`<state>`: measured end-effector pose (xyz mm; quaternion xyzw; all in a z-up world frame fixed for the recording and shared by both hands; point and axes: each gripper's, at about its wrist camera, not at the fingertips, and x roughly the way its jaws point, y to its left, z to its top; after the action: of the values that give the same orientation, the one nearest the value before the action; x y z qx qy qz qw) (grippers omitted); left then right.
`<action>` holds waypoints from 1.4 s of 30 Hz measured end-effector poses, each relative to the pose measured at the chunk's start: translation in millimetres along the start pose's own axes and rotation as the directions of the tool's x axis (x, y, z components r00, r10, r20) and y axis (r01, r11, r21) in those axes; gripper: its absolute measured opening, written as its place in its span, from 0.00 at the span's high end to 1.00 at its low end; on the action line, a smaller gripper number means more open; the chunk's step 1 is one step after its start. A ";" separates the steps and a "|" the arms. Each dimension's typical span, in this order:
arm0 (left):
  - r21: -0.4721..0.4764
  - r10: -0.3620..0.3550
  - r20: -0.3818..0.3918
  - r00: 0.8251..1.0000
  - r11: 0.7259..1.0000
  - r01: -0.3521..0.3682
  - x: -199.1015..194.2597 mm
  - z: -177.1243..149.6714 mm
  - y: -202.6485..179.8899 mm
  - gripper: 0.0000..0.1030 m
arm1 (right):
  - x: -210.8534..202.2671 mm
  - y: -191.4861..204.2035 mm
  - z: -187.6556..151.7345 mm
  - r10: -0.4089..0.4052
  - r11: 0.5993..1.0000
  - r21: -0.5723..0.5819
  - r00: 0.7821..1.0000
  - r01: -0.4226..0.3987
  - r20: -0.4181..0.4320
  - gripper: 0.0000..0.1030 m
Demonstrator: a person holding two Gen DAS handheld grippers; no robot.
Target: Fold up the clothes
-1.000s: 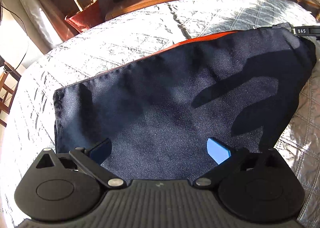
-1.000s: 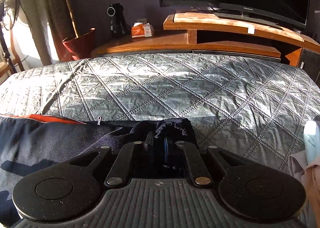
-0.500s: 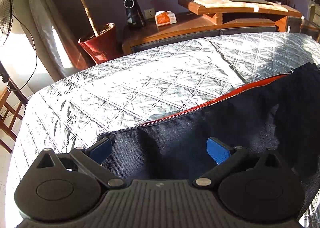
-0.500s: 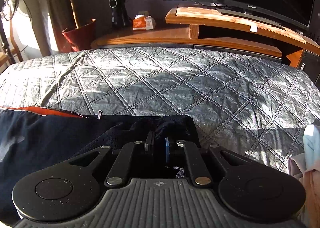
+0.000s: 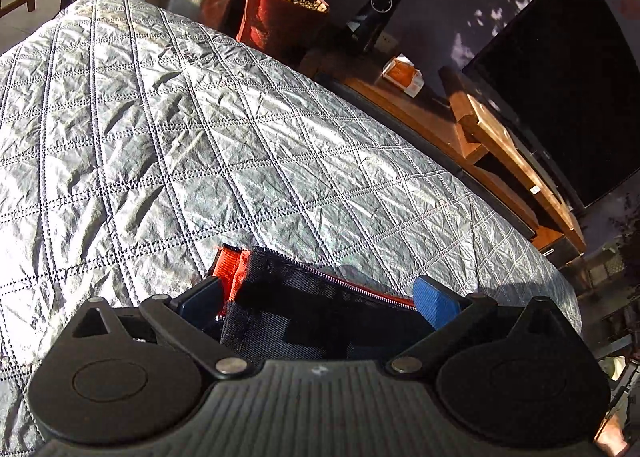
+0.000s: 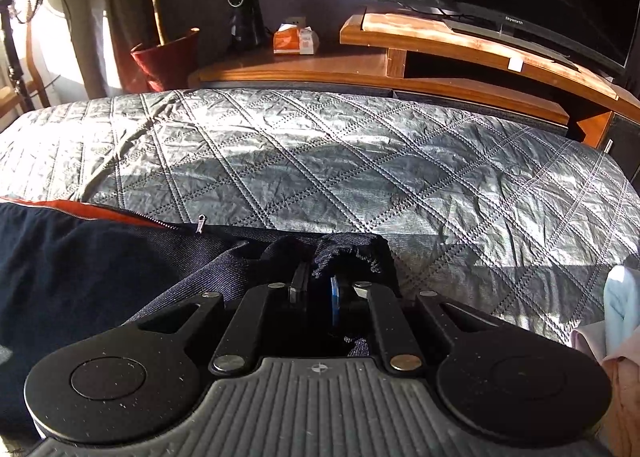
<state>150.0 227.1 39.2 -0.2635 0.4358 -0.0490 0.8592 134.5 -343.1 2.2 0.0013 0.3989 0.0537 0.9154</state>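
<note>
Right wrist: right gripper (image 6: 318,291) jaws clenched on navy jacket (image 6: 92,257); left gripper (image 5: 320,297) jaws released

left tool (image 5: 318,297): jaws wide apart | right tool (image 6: 316,285): jaws pinched nearly together, gripping

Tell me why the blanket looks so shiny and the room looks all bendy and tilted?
Left wrist view: low sun glares off the quilted blanket, the fisheye lens curves it, and the camera is rolled, so the TV leans. Right wrist view: sunlit patches and long dark shadows stripe the blanket, the navy jacket is nearly black, and the TV stand bows.
</note>
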 end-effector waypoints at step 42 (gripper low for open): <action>0.078 0.099 0.085 0.992 0.991 -0.105 -10.6 -4.7 -25.5 0.91 | 3.5 -12.3 12.1 0.063 0.998 0.017 0.996 -0.062 -0.069 0.86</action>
<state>143.6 206.7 57.2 -0.2070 0.4113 -0.0123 0.8876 146.9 -354.5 7.3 0.0185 0.4306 0.0792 0.8989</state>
